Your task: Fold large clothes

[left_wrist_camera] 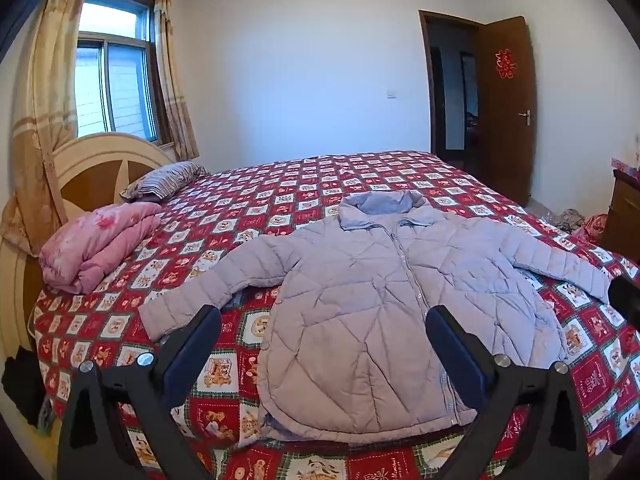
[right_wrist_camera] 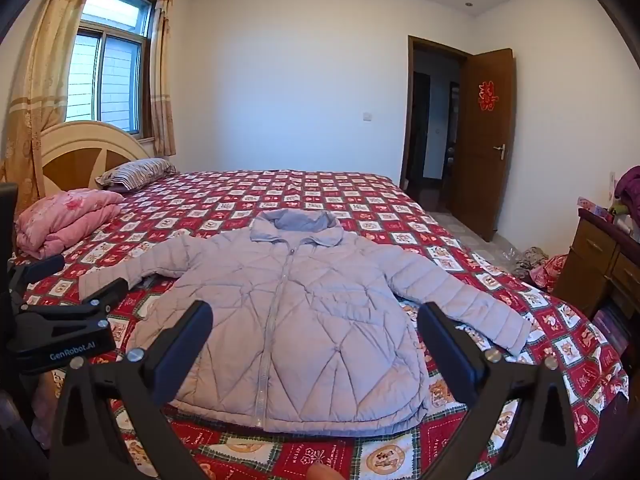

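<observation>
A light lilac quilted puffer jacket (left_wrist_camera: pixel 372 304) lies flat, front up and zipped, on the bed with both sleeves spread out; it also shows in the right wrist view (right_wrist_camera: pixel 288 312). My left gripper (left_wrist_camera: pixel 324 320) is open and empty, held above the jacket's hem near the bed's front edge. My right gripper (right_wrist_camera: pixel 316 316) is open and empty, also above the hem. The left gripper's body shows at the left in the right wrist view (right_wrist_camera: pixel 60 320), beside the jacket's left sleeve cuff (right_wrist_camera: pixel 92 280).
The bed has a red patterned bedspread (left_wrist_camera: pixel 280 200). A folded pink quilt (left_wrist_camera: pixel 96 248) and a striped pillow (left_wrist_camera: pixel 164 180) lie by the headboard at the left. A wooden dresser (right_wrist_camera: pixel 600 264) stands at the right, clutter on the floor beside it. An open brown door (right_wrist_camera: pixel 480 140) is behind.
</observation>
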